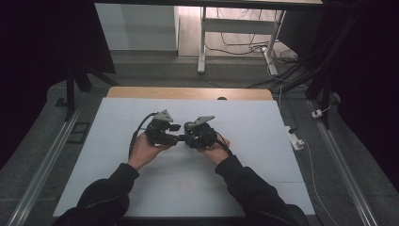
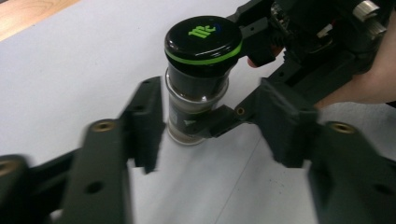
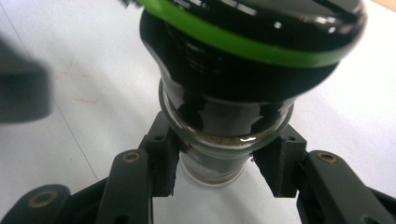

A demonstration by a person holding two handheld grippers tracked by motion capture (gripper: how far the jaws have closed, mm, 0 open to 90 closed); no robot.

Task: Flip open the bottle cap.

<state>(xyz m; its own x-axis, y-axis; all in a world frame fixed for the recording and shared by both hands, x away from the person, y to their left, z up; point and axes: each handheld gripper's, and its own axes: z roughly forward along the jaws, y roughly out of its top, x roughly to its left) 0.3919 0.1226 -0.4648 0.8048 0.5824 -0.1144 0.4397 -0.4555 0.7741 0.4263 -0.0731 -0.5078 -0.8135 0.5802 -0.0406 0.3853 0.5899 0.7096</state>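
Black jaws of the right gripper [image 3: 219,179] clench the glass body of a jar [image 3: 224,116], centre frame, black lid with green band. Left gripper [image 2: 219,135] straddles the jar [image 2: 198,84]; contact unclear. White table [image 1: 263,141].

The jar [image 2: 196,100] looks like clear, smooth glass under a glossy black plastic lid [image 2: 203,39] ringed by a bright green band. The grippers' jaws are matt black plastic set with small brass-coloured metal inserts. The table [image 1: 263,141] has a matt white top and a pale wood edge.
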